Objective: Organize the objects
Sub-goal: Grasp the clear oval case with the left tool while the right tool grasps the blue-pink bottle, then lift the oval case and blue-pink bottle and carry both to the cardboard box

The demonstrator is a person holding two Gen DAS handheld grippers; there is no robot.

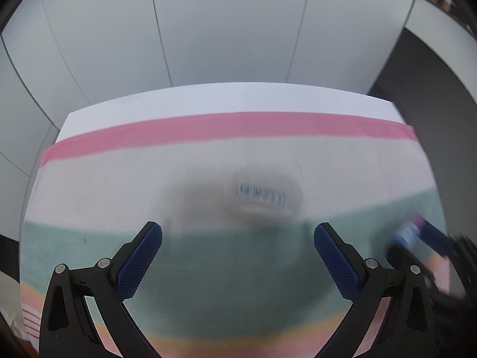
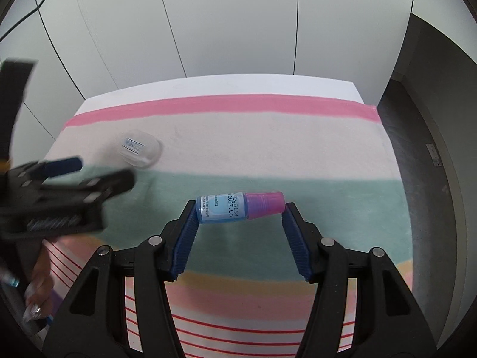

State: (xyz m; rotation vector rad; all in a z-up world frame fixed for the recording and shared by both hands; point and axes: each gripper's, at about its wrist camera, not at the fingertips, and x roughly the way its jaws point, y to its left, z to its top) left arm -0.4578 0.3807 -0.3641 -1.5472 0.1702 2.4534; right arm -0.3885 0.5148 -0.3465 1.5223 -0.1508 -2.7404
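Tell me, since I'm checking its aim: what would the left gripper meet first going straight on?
Probably the clear case on the striped cloth: it lies just beyond the open left gripper, slightly right of centre. Blur hides the depth, so it may meet cloth first.

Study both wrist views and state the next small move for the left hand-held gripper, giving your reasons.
Probably lower the left hand-held gripper a little further onto the clear plastic case. Its jaws are open with nothing between them, and the case lies on the striped cloth just beyond its fingertips. The right hand-held gripper already clamps the small blue bottle end to end.
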